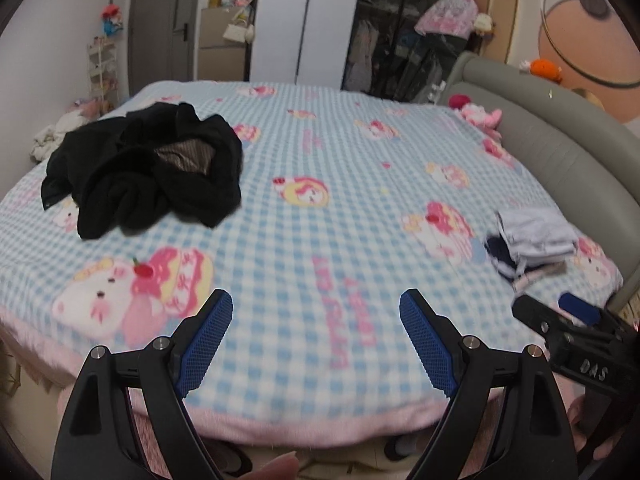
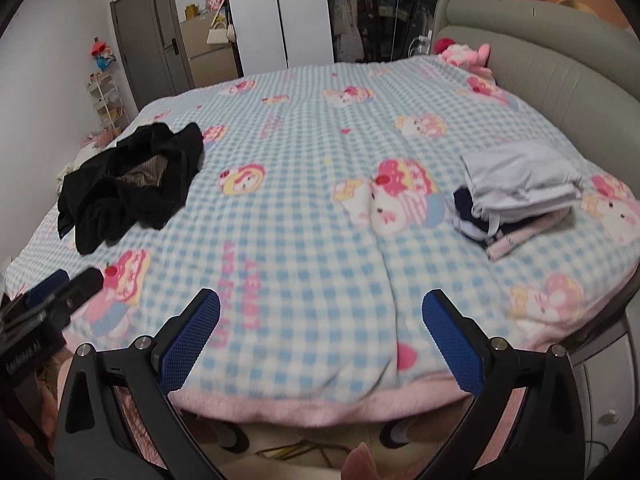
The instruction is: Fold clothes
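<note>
1. Over the bed's [image 1: 320, 168] near edge — left claw [image 1: 316, 336] and right claw [image 2: 320, 336] hovering, jaws spread, gripping nothing.
2. Black garment [image 1: 140, 172] lying crumpled far left — folded stack [image 2: 520, 192] sitting right.

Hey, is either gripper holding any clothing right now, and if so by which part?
Nothing is held. The left gripper and right gripper are both open above the blanket's near edge, apart from the black garment and the folded stack.
</note>
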The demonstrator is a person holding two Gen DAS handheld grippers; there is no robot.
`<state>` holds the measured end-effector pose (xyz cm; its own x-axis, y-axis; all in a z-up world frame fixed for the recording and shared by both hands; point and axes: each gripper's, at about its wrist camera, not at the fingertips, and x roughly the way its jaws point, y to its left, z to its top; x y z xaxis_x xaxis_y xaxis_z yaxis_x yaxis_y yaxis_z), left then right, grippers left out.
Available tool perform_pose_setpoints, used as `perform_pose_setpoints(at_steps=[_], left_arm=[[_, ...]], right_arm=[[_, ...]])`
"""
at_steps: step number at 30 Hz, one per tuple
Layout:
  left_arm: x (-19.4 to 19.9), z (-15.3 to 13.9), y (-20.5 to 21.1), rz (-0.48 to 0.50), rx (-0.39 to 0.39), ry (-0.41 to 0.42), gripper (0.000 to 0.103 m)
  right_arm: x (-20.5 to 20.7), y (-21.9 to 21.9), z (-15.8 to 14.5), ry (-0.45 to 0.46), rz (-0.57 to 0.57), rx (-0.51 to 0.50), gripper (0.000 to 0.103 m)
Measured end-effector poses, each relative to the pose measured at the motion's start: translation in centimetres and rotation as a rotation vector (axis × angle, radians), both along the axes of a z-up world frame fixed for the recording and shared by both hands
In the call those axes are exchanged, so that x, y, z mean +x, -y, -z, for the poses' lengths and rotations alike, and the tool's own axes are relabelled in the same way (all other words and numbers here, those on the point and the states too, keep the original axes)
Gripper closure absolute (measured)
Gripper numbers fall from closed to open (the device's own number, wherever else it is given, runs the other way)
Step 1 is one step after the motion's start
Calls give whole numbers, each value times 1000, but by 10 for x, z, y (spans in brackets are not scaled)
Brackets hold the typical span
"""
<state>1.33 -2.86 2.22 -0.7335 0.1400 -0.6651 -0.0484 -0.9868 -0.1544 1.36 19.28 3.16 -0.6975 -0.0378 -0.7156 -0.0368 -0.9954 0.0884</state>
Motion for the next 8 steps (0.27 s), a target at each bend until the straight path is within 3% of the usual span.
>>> perform_pose_setpoints(at_steps=[8], left_arm=[[9,8,-2,-2,39,14,15]], right_arm=[[10,11,13,28,-25,24,1]])
